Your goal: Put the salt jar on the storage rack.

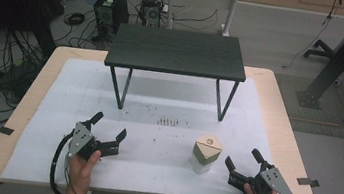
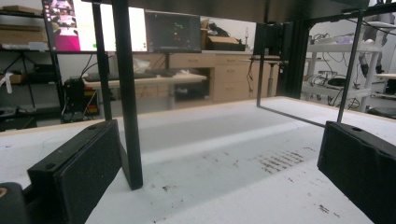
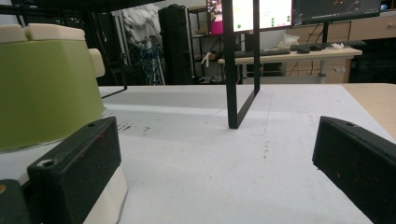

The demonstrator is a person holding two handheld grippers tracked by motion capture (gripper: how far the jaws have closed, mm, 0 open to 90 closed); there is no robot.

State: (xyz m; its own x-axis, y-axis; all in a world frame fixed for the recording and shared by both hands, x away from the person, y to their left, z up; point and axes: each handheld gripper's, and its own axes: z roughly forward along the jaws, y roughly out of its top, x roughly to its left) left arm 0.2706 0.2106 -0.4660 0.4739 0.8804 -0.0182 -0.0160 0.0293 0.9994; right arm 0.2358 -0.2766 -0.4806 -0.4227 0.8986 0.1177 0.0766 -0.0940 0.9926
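- I have the left hand-held gripper (image 1: 108,125) resting low on the bench (image 1: 41,80), jaws spread wide with nothing between them; its own view looks toward the near leg of the small black table (image 1: 178,51).
- The right hand-held gripper (image 1: 242,158) is likewise released, jaws apart and empty.
- The green container with the cream lid (image 1: 206,153) stands upright on the white sheet (image 1: 150,170), just to the left of my right gripper, not touched.
- I judge the work is barely begun: nothing is grasped or lifted yet. What is left is closing in on the container and gripping it.
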